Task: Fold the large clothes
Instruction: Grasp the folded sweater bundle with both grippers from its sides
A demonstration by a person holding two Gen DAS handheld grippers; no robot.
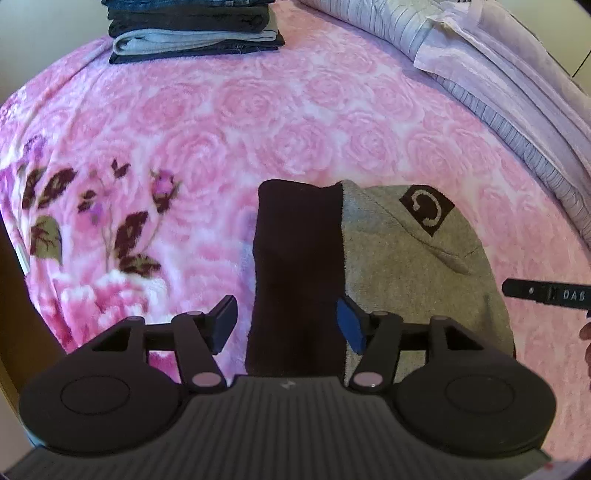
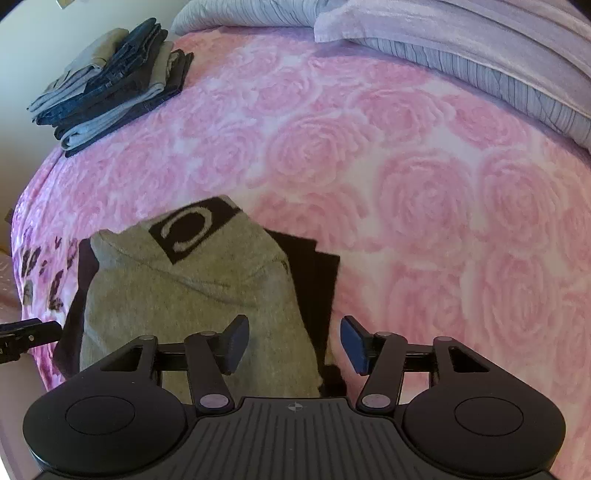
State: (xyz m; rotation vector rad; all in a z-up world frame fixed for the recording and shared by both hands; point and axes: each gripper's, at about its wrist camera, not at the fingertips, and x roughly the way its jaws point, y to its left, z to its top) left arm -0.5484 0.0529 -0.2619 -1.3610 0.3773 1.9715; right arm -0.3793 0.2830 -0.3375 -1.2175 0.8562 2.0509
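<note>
A folded grey garment (image 1: 406, 277) (image 2: 192, 295) with a black logo patch (image 1: 426, 210) (image 2: 192, 229) lies on the pink rose blanket (image 1: 258, 110) (image 2: 406, 184). A dark panel (image 1: 295, 258) (image 2: 317, 280) runs along each of its sides. My left gripper (image 1: 287, 317) hovers open over the left dark panel, one pad on each side of the strip and neither pressing. My right gripper (image 2: 294, 338) stands open over the garment's right edge, where grey meets dark. Nothing is held in either one.
A stack of folded jeans and grey clothes (image 1: 192, 33) (image 2: 110, 85) sits at the far left of the bed. Lilac bedding (image 1: 498, 74) (image 2: 443, 44) lies bunched along the far right. Bare blanket stretches between them. The bed's edge drops off at the left.
</note>
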